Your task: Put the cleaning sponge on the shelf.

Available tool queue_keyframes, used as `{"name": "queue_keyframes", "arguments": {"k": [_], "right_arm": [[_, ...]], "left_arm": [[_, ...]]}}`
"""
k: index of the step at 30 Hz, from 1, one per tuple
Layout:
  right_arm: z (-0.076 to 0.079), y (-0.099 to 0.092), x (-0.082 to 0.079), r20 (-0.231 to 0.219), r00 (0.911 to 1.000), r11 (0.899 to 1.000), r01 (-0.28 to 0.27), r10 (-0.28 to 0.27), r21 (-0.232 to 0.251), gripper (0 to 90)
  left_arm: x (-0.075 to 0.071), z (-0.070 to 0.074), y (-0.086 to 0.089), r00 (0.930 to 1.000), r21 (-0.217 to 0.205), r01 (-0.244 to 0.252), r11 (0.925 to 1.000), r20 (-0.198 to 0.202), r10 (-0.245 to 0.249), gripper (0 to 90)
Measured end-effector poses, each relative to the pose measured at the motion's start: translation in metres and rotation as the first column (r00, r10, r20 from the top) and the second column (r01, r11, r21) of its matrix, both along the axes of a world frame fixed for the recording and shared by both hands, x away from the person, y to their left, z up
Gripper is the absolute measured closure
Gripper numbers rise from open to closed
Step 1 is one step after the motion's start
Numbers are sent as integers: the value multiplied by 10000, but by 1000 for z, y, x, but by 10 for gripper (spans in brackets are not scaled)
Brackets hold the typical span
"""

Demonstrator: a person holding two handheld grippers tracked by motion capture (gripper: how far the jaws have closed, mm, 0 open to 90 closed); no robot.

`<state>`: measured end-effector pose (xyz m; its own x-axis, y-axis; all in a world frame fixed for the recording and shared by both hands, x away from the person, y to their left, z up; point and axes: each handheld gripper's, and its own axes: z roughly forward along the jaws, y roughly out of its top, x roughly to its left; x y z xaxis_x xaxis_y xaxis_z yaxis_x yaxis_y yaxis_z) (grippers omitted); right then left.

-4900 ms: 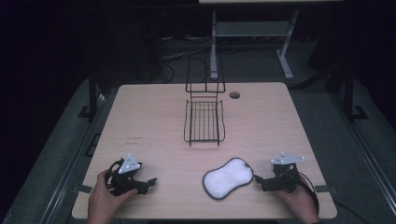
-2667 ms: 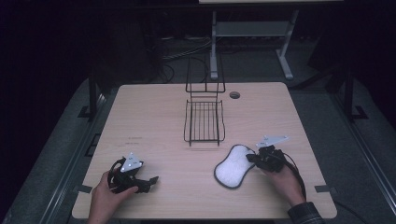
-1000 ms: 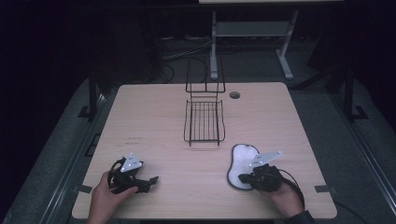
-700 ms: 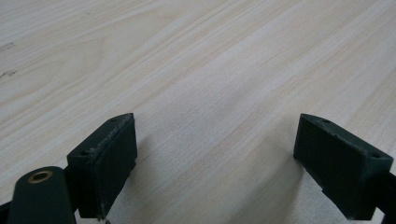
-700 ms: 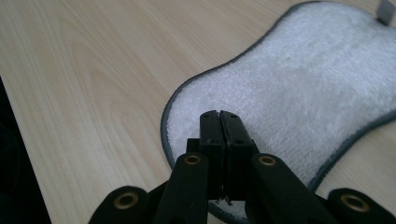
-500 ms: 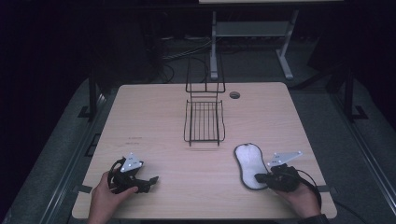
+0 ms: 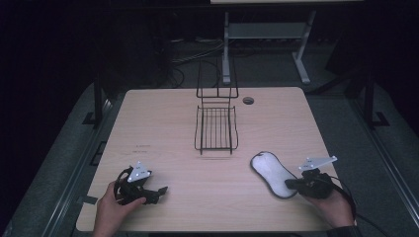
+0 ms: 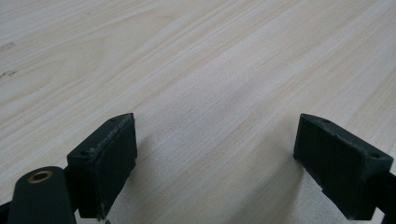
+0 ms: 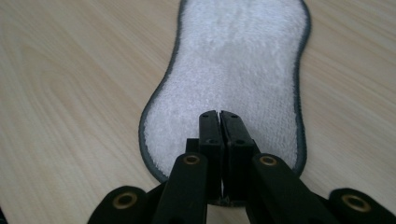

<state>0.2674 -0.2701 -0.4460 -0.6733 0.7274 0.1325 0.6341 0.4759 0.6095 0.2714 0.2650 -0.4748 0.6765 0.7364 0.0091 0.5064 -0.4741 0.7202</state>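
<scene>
A white, peanut-shaped fabric pad [image 7: 271,173] with a grey rim lies flat on the wooden table [image 7: 158,123] at the front right, slanting from upper left to lower right. My right gripper [image 7: 289,184] is shut, and its tips rest on the pad's near lobe. In the right gripper view the jaws are pressed together on top of the pad [image 9: 243,56], with the right gripper [image 9: 219,114] holding nothing visible between them. My left gripper [image 7: 161,189] rests at the front left, open. In its own view the left gripper [image 8: 217,154] has bare wood between its jaws.
A black wire rack [image 7: 216,128] stands at the table's middle, its upright back toward the far edge. A round cable hole [image 7: 248,100] sits just right of it. A grey metal stand [image 7: 267,34] is on the dark floor beyond the table.
The right gripper has slid toward the front right edge, and the pad under its tips has turned from lying crosswise to slanting. The left gripper has stayed put.
</scene>
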Motion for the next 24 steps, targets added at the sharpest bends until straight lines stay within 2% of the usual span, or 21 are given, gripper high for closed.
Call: {"name": "queue_keyframes", "arguments": {"k": [6, 10, 14, 23, 24], "right_arm": [[0, -12, 4, 32, 9996, 9995, 294, -294, -102, 872], [0, -14, 5, -2, 9995, 9995, 304, -304, -4, 862], [4, -13, 5, -41, 9997, 9995, 235, -235, 192, 776], [12, -5, 15, 333, 9969, 9972, 708, -716, 236, 422], [12, -5, 15, 333, 9969, 9972, 708, -716, 236, 422]], "left_arm": [[0, 0, 0, 10000, -2, 1, 10000, 3, -1, 125], [0, 0, 0, 10000, -3, -1, 10000, 0, 1, 125], [0, 0, 0, 10000, -4, 1, 10000, 1, -1, 125], [0, 0, 0, 10000, -9, -17, 10000, -34, 17, 125], [0, 0, 0, 10000, -9, -17, 10000, -34, 17, 125]]}}
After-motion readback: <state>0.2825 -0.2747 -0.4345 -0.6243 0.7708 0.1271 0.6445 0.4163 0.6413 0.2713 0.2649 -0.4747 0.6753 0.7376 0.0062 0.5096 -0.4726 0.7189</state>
